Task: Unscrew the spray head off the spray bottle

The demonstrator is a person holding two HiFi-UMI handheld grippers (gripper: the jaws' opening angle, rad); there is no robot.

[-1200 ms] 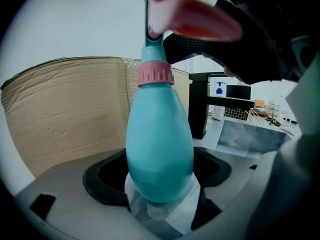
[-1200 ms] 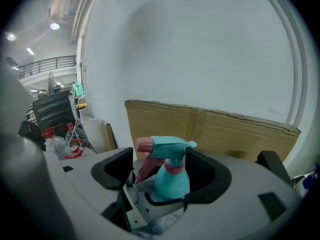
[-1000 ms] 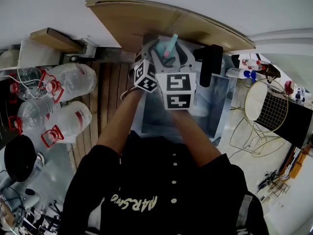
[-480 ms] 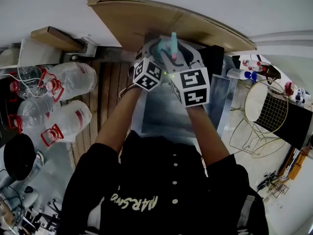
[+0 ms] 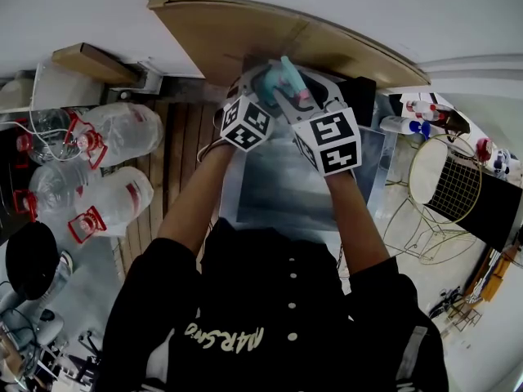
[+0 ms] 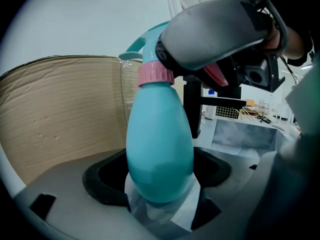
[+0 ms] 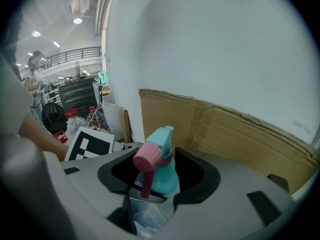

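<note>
The teal, egg-shaped spray bottle hangs in the air before a cardboard sheet, clamped in the left gripper. The right gripper, whose jaws have just been closing, grips the teal spray head, which has a pink collar, trigger and nozzle.

The spray bottle has a teal, egg-shaped body that narrows to a ribbed pink collar. It is just in front of the cardboard sheet, with its rounded base clamped in the tongs of the left gripper. The spray head, teal with a pink nozzle and trigger, sits on the neck between the right gripper's tongs, which have just been closing on it.
</note>
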